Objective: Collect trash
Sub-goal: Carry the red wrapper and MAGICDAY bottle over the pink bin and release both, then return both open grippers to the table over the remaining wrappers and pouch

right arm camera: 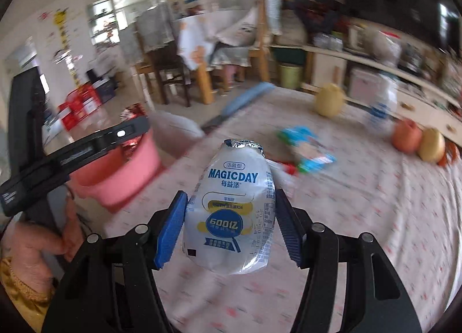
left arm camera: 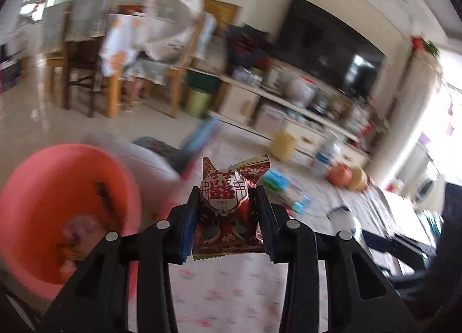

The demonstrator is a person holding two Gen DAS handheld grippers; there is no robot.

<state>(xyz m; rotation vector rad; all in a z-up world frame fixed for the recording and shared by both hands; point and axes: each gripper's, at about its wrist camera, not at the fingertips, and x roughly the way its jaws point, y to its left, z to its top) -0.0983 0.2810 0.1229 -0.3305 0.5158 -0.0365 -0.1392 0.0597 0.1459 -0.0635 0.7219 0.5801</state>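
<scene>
Left wrist view: the left gripper [left arm camera: 228,211] pinches a red foil snack packet [left arm camera: 226,206] between its pads, light, crinkly and likely slippery, best held across its puffed middle. Right wrist view has the right gripper [right arm camera: 231,223] clamped on a thin, easily crushed yogurt bottle [right arm camera: 231,211] at its belly; the pink basin [right arm camera: 121,171] sits left of the fingers.

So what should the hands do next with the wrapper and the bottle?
Probably carry both over the pink bin and let go. The left tool grips a red wrapper, the right tool a small bottle, and the bin sits just to their left.
</scene>
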